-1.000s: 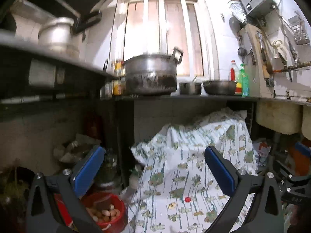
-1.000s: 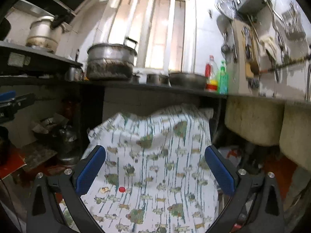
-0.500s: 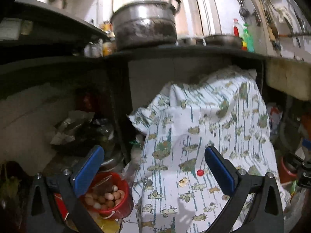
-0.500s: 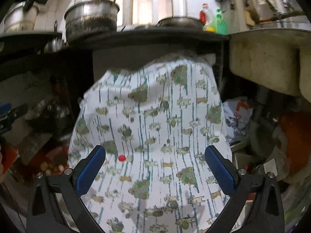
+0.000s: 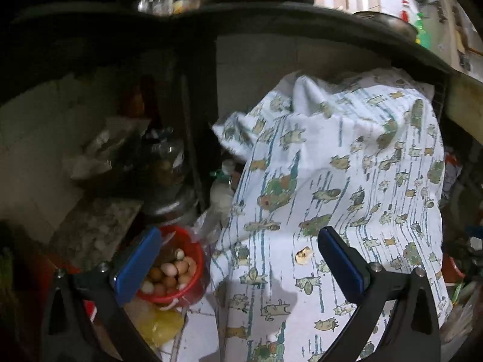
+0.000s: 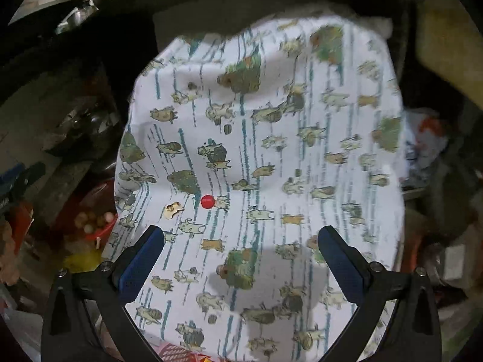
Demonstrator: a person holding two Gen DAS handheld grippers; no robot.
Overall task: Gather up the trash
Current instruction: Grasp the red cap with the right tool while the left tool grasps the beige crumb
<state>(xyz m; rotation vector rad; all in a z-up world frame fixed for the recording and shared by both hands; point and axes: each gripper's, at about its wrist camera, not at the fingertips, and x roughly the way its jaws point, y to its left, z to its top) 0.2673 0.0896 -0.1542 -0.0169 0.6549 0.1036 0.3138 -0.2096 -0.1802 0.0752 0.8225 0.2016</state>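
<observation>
Both grippers point at a white cloth (image 6: pixel 271 157) printed with cats and blue streaks, draped over something bulky under a dark counter (image 5: pixel 271 15). Left gripper (image 5: pixel 238 264): blue-padded fingers (image 5: pixel 137 264) wide apart, nothing between them; it hangs over the cloth's left edge. Right gripper (image 6: pixel 241 259): fingers (image 6: pixel 142 259) likewise spread wide, empty, facing the middle of the cloth. Trash on the cloth: a small red round piece (image 6: pixel 207 201) lies on the fabric ahead of the right gripper, nearer its left finger; just to the left of it sits a small pale yellowish scrap (image 6: pixel 172 209). The same scrap (image 5: pixel 303 255) shows in the left wrist view, just beside the left gripper's right finger; whether they touch cannot be told. The red piece is not seen in the left view. Left of the cloth, on the floor, a red bowl (image 5: pixel 181 294) holds eggs (image 5: pixel 172 270), partly hidden behind the left gripper's left finger. A yellow bag (image 5: pixel 160 322) lies just in front of the bowl. Green and red bottles (image 5: pixel 418 27) stand on the counter, upper right. Right wrist view is blurred towards its edges.
</observation>
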